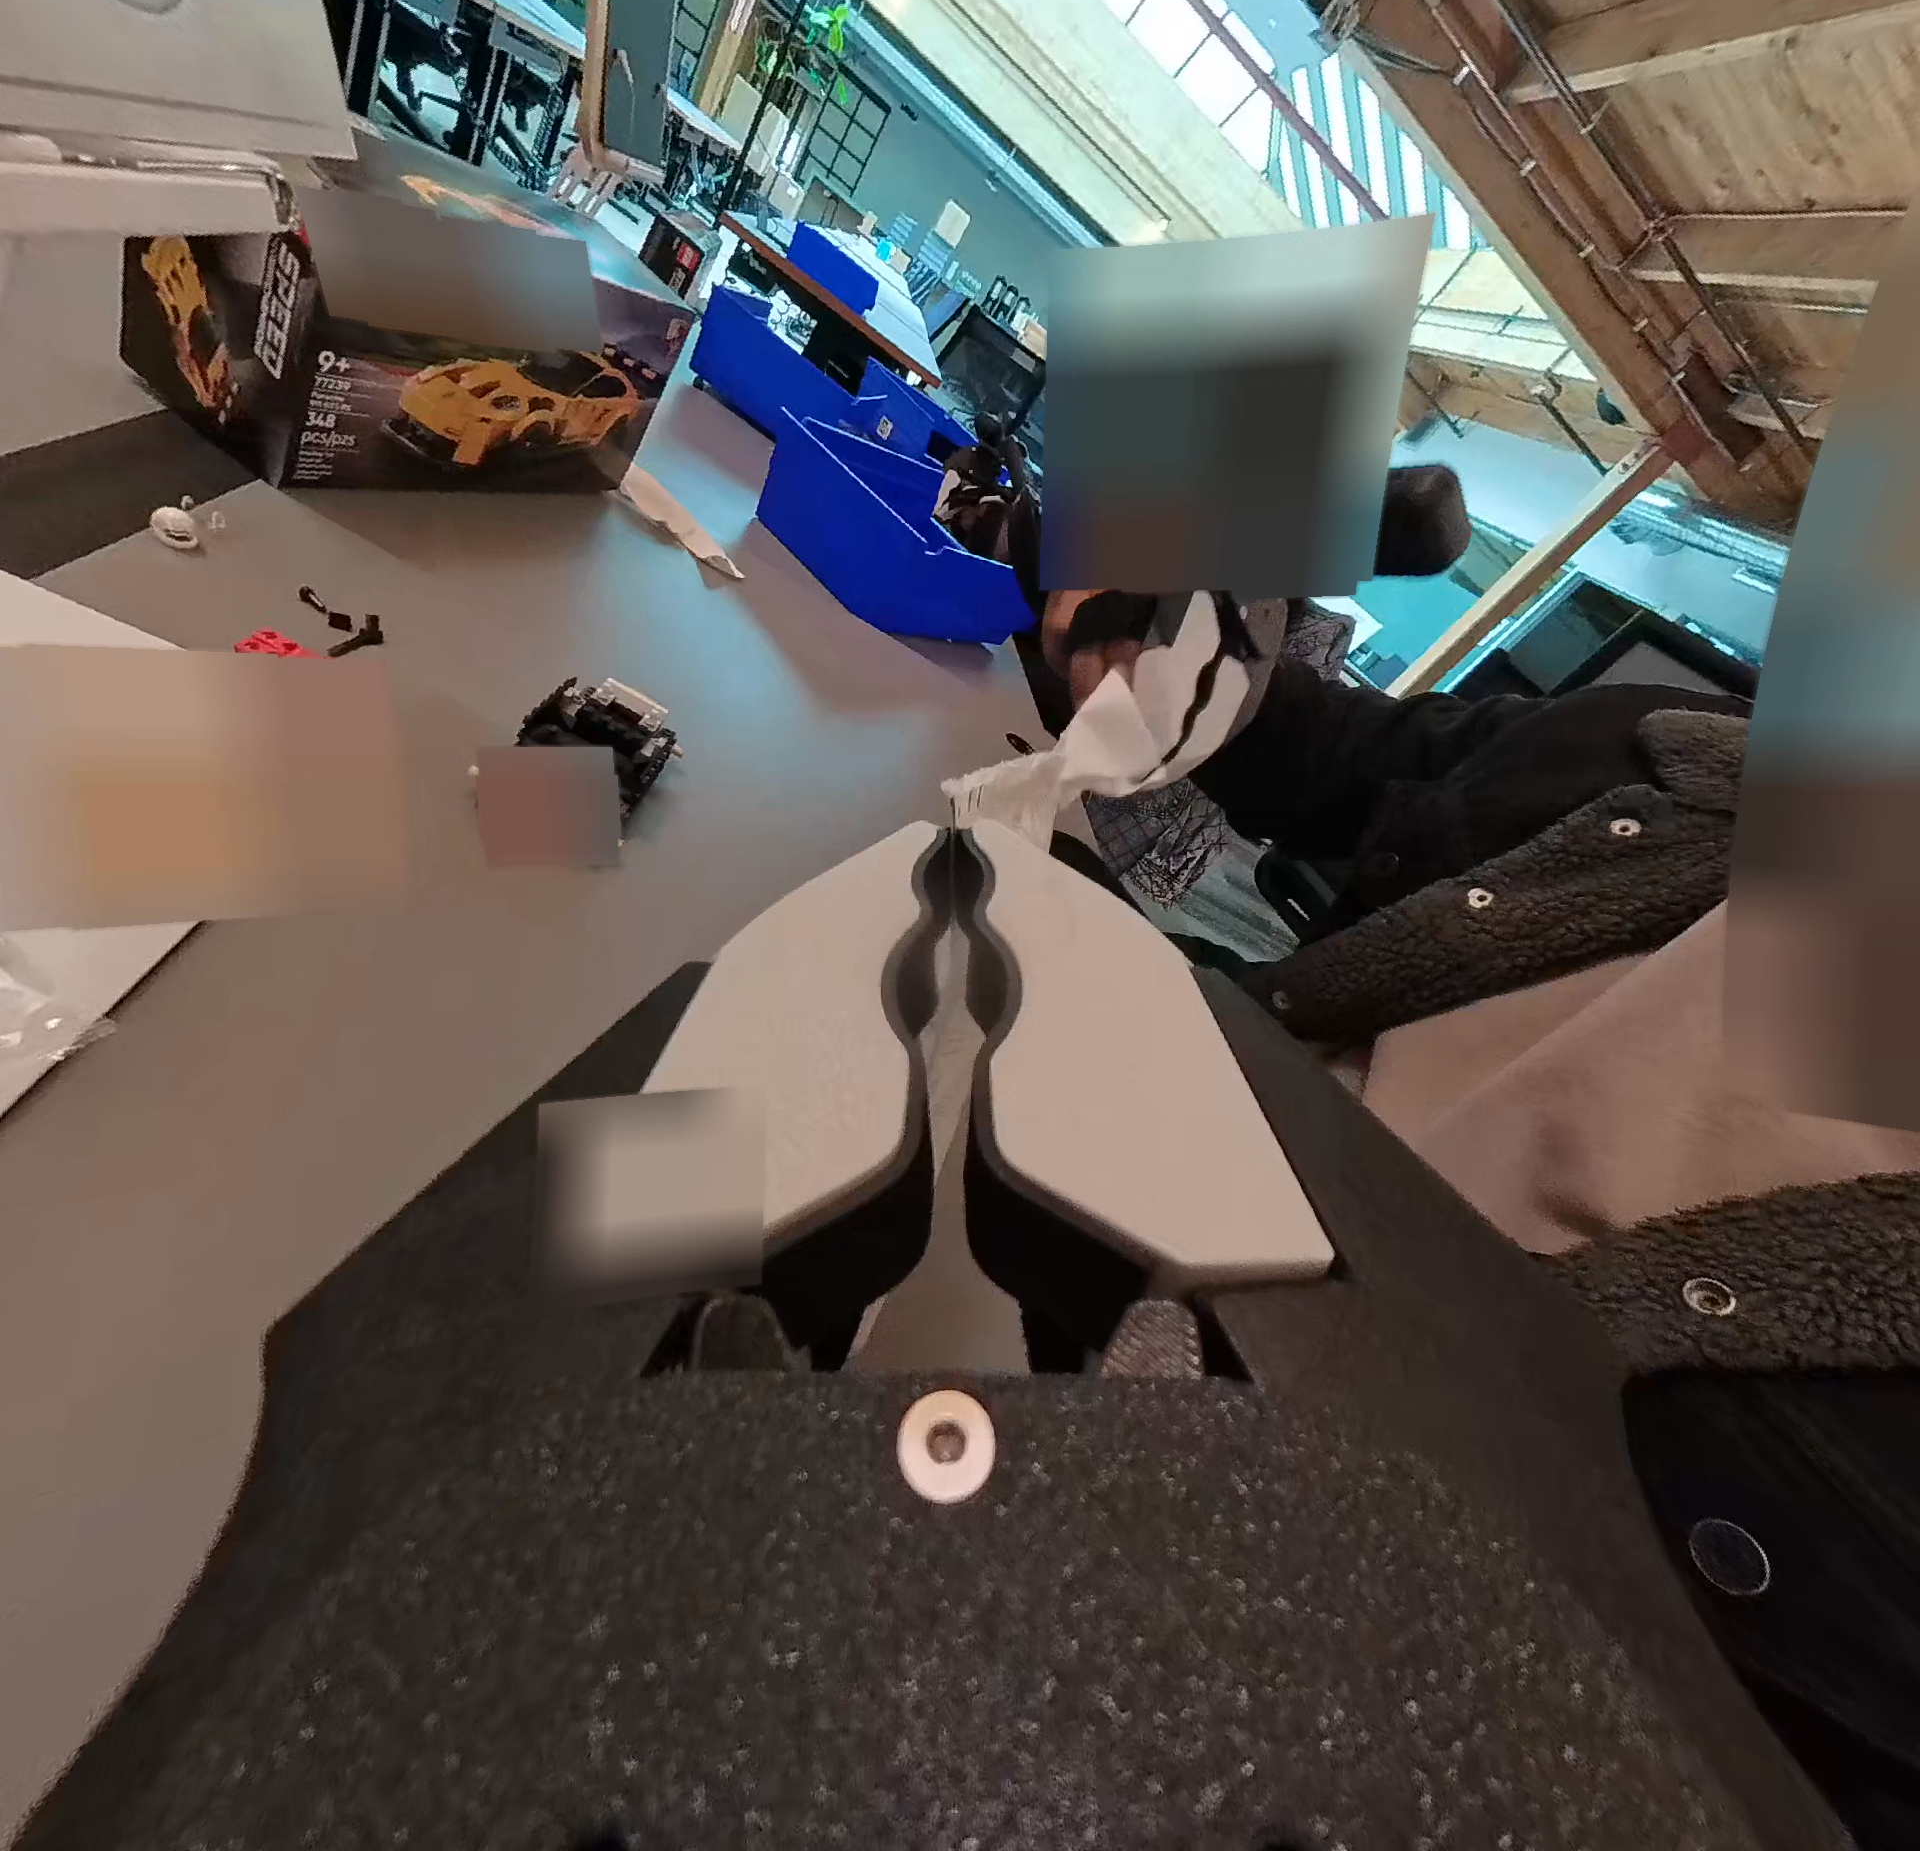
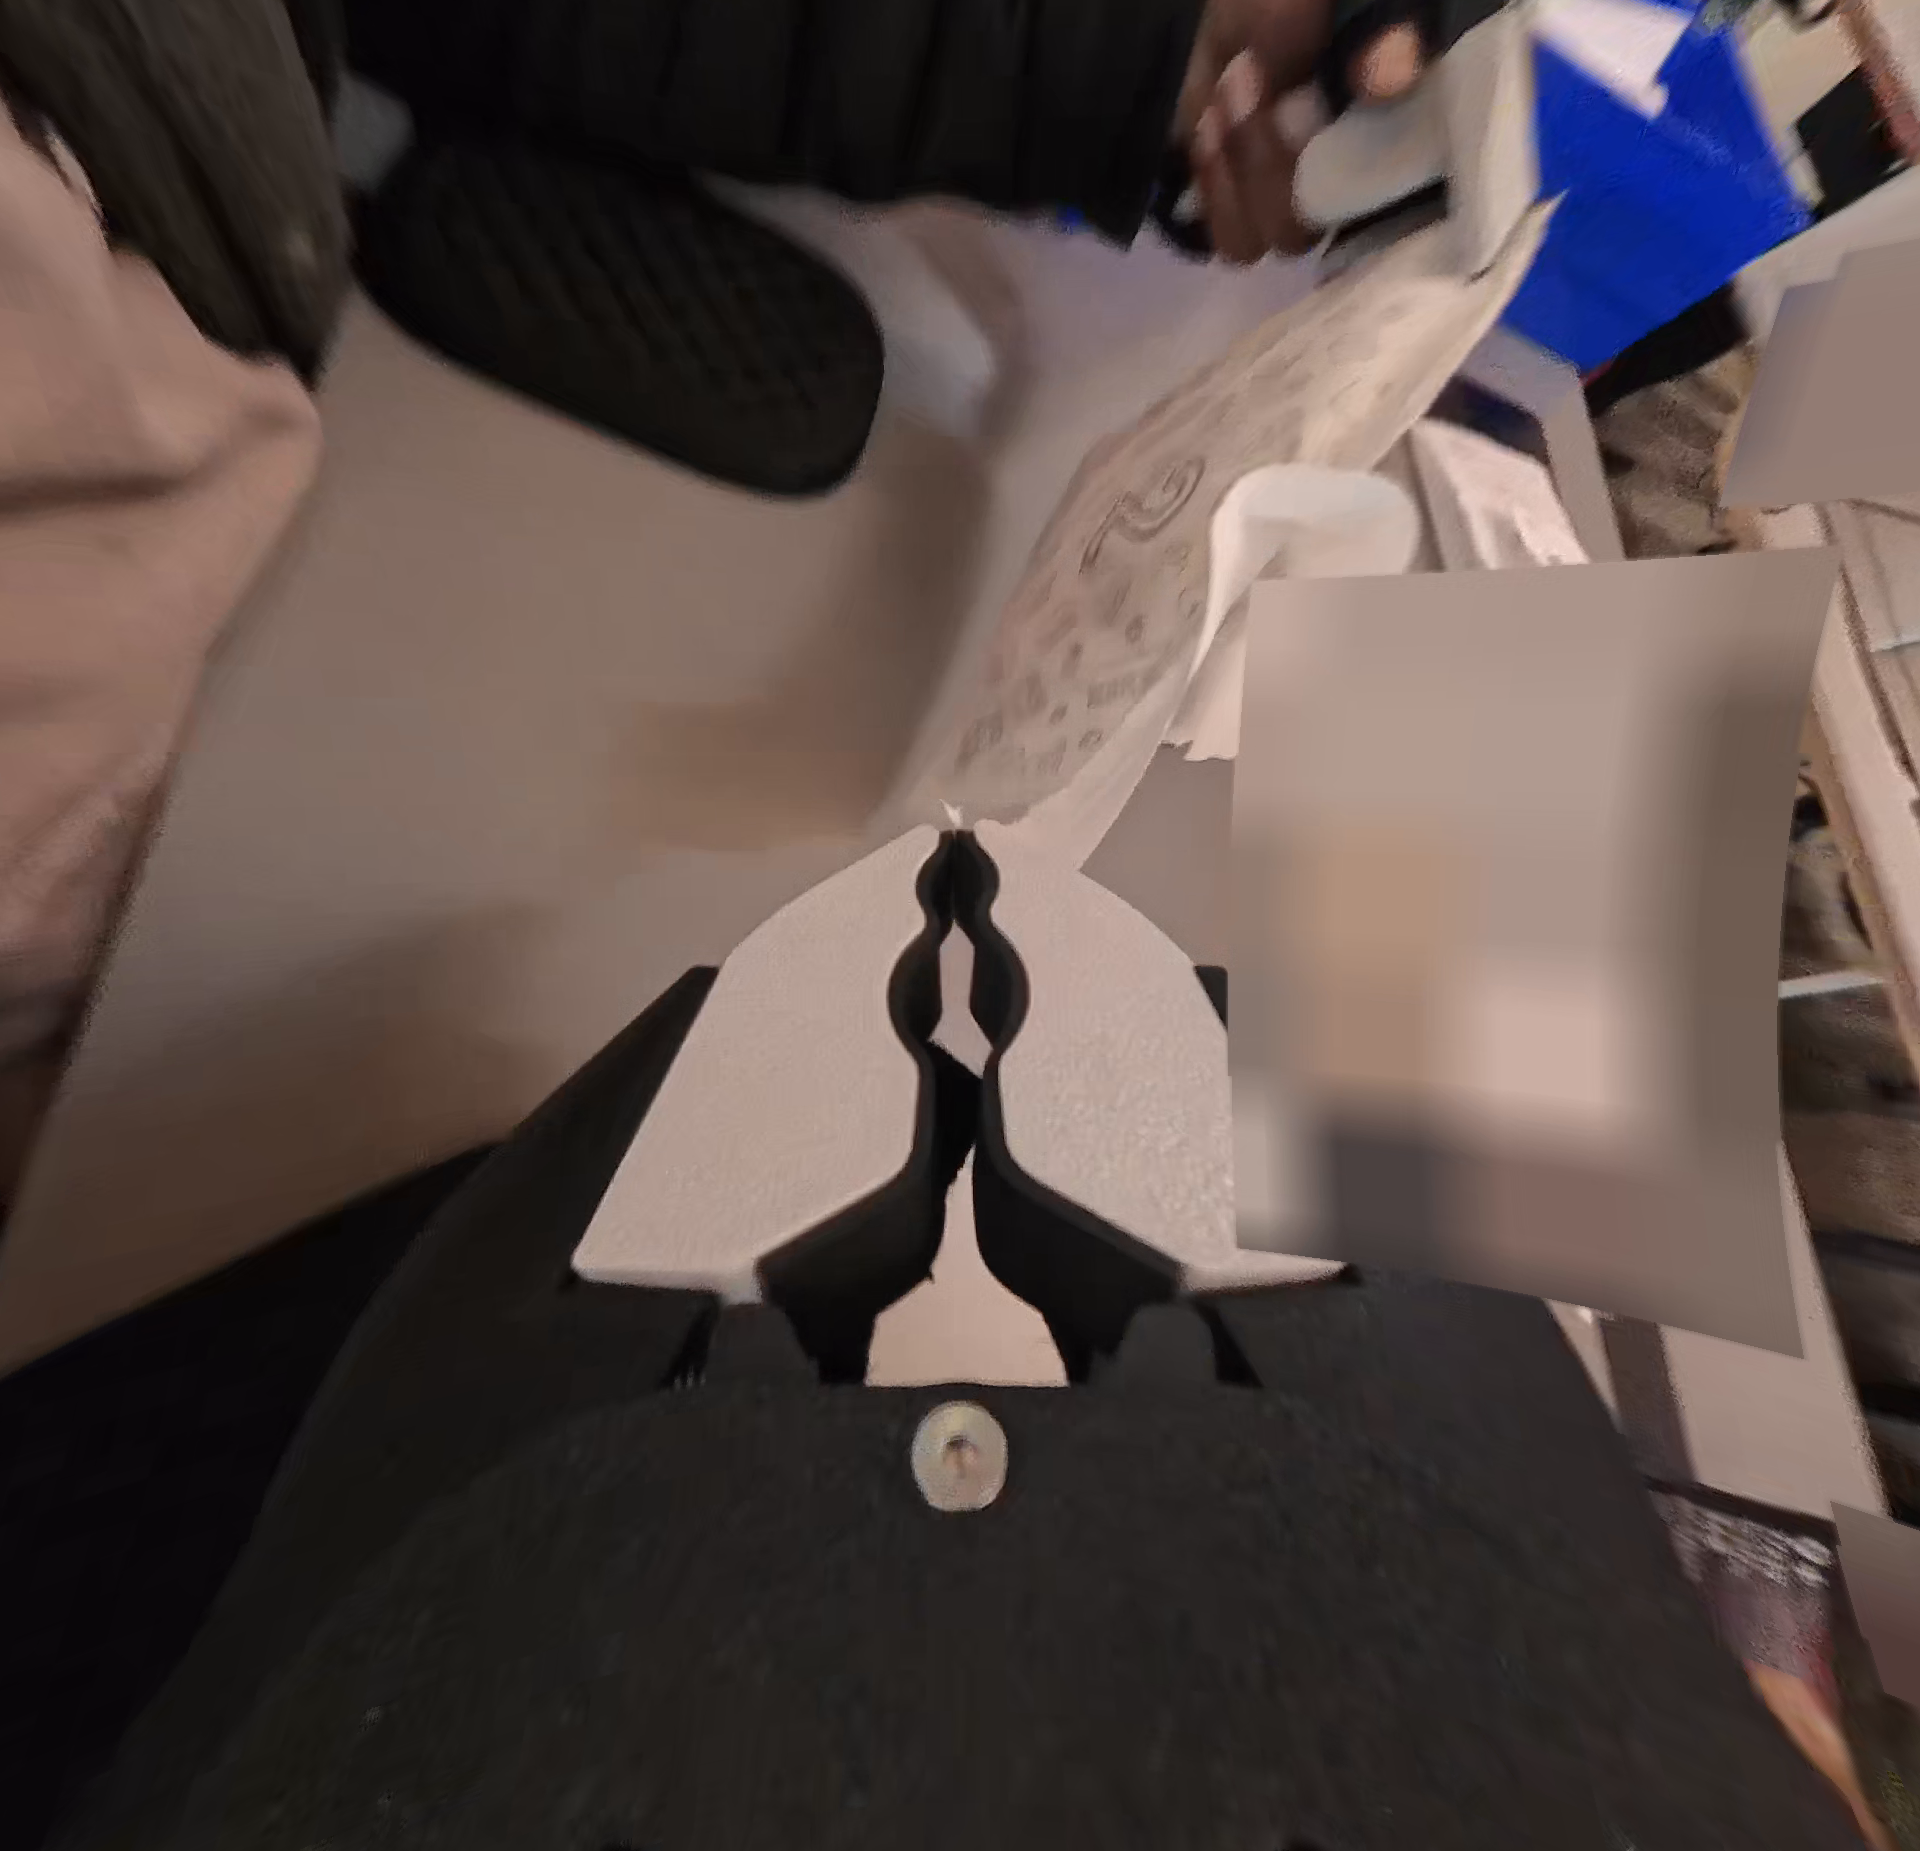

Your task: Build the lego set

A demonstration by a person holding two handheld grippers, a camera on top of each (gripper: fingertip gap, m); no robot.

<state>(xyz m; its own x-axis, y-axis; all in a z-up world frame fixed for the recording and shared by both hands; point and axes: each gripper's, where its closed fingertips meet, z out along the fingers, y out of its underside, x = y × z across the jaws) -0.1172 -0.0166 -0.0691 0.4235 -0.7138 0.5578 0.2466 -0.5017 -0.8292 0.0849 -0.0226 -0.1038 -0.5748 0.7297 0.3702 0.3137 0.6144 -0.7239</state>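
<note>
The left gripper [image 1: 953, 837] is clenched on one edge of a white paper bag [image 1: 1101, 752], and the right gripper [image 2: 951, 833] pinches the opposite edge of the same bag [image 2: 1164, 554], which hangs stretched between them above the grey table [image 1: 727, 658]. On the table to the left sits a partly built black lego model [image 1: 597, 726], with loose black and red pieces [image 1: 312, 632] beyond it, the lego box [image 1: 416, 367] farther back, and blue bins [image 1: 883, 513] nearby.
</note>
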